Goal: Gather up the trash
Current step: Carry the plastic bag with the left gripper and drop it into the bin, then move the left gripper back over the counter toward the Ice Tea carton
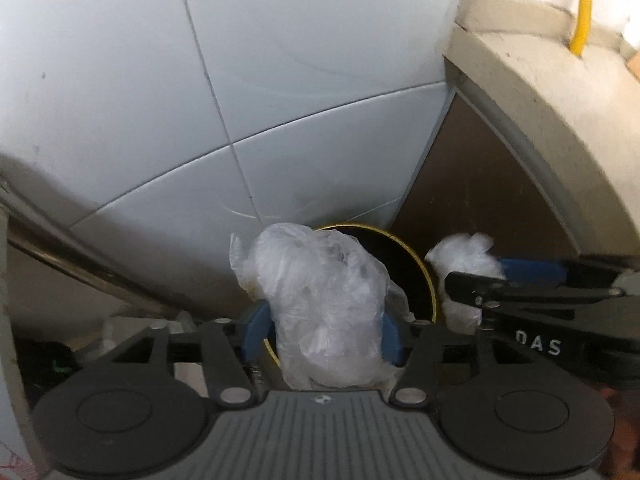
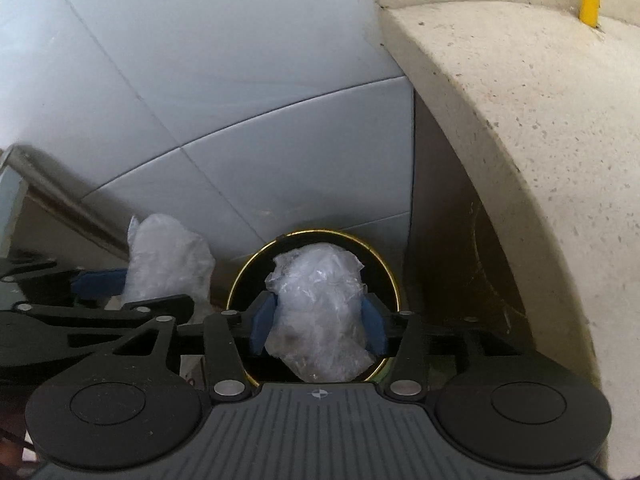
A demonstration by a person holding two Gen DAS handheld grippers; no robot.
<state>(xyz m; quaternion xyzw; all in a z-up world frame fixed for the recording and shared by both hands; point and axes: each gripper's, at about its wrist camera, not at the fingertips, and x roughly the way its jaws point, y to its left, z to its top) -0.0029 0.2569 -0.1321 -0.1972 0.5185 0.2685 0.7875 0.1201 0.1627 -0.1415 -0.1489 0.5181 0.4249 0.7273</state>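
— What do the grippers have?
— The left gripper (image 1: 322, 330) and right gripper (image 2: 318, 320) each bracket a crumpled plastic bag (image 1: 320, 300) (image 2: 320, 312); whether the pads press I cannot tell.
— The bin?
— A black gold-rimmed bin (image 2: 384, 264) sits below (the right bag over its mouth), against grey wall tiles (image 1: 240, 80), beside a stone counter (image 2: 520, 120).

I see thin, crinkled, translucent plastic on both bags: the left bag (image 1: 324, 308) and the right bag (image 2: 320, 316), each with a dull, cloudy sheen. The fingers (image 1: 256, 330) beside them look like matt blue rubbery plastic, and the linkages are matt black plastic with small bright metal pins. The bin (image 2: 394, 280) has a glossy, brass-coloured metal rim around a dark inside. The wall tiles (image 1: 280, 60) are smooth and glossy. The counter edge (image 2: 520, 120) is rough, speckled stone, matt. The pipe (image 1: 584, 4) looks glossy yellow.
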